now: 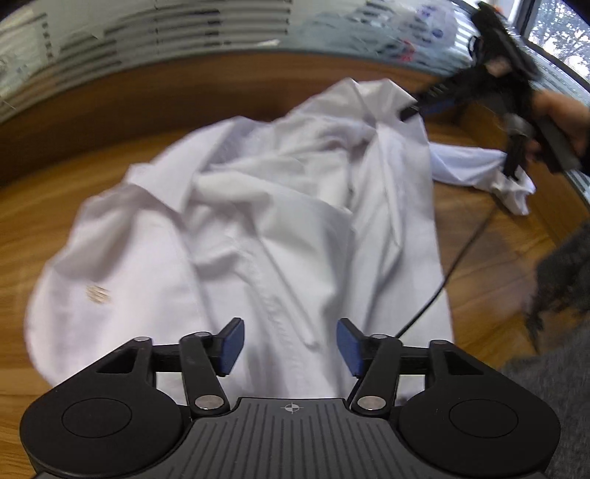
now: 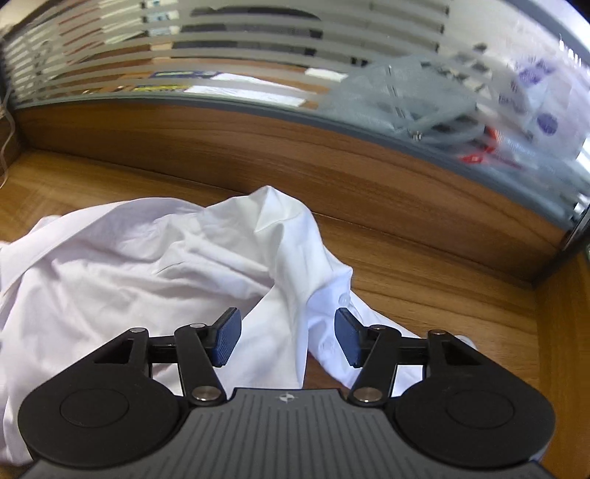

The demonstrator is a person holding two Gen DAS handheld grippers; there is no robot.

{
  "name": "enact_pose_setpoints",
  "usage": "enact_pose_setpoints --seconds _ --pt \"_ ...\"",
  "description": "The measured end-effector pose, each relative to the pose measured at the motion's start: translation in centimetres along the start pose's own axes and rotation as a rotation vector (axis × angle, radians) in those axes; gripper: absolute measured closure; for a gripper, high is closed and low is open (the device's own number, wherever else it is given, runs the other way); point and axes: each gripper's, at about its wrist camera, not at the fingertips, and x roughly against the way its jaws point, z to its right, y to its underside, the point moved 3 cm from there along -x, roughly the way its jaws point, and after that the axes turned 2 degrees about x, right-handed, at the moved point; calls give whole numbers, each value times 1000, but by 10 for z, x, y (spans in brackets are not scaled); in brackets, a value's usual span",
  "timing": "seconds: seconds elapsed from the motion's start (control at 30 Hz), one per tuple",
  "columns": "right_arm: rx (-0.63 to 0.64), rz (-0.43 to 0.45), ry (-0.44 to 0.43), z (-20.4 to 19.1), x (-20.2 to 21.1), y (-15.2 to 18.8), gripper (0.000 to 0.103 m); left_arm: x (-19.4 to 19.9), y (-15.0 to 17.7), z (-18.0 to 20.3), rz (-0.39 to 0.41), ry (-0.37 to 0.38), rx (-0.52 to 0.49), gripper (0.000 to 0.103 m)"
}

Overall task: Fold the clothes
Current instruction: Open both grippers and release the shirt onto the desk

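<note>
On the wooden worktop (image 1: pixel 44 191) a rumpled white shirt (image 1: pixel 258 221) sprawls, both tongs released, left tongs (image 1: pixel 291 344) at six o'clock, right tongs (image 2: pixel 287 339) toward two; flattening it likely comes next.

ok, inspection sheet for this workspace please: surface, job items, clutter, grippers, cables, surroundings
Surface: wooden desk, bare wood around the shirt.
Job's things: white shirt, crumpled and unfolded, one sleeve stretched toward the desk's right side.
Clutter: nothing seen on the desk itself.
Grippers: left gripper open above the shirt, nothing between its pads; right gripper open over the sleeve, pads not pressing on the cloth. A hand holds the right gripper.
Cables: thin black cable running across the desk beside the shirt.
Surroundings: striped frosted glass partition behind a raised wooden edge; blurred items behind the glass, not identifiable; window at far right.
</note>
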Motion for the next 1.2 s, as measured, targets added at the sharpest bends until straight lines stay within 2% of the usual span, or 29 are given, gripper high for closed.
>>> enact_pose_setpoints --seconds 0.07,0.17,0.4,0.53,0.7,0.73,0.77,0.8,0.83,0.87,0.9,0.93,0.97,1.07,1.2 --pt "13 13 -7 -7 16 6 36 6 -4 -14 21 -36 4 28" --pt "12 36 -37 -20 37 13 33 6 -10 -35 41 -88 13 23" --pt "8 31 -191 -76 52 28 32 -17 -13 -64 -14 -121 34 22" --pt "17 0 -270 -118 40 36 32 -33 -14 -70 -41 -124 69 22" --pt "47 -41 -323 -167 18 40 33 -48 -13 -74 -61 -140 78 23" --pt "56 -51 -322 -173 12 39 33 -50 -13 -75 -63 -151 75 28" --pt "66 -57 -313 -178 7 37 38 -51 -12 -76 -61 -157 74 39" --pt "75 -64 -306 -183 3 35 43 -50 -11 -78 -55 -161 72 45" --pt "77 -75 -302 -184 -1 34 63 -48 -11 -79 -48 -168 68 60" --pt "80 -87 -298 -186 -4 33 88 -47 -11 -81 -40 -176 63 74" --pt "82 -95 -295 -187 -7 32 97 -44 -11 -84 -29 -186 67 80" --pt "79 -93 -291 -185 -6 31 101 -41 -12 -88 -20 -199 78 91" --pt "78 -80 -282 -183 -3 28 102 -37 -12 -92 -12 -210 94 97" --pt "66 -29 -249 -167 17 17 102 -20 -22 -110 34 -246 169 99" --pt "6 38 -262 -145 52 5 102 14 -44 -122 122 -201 223 99"
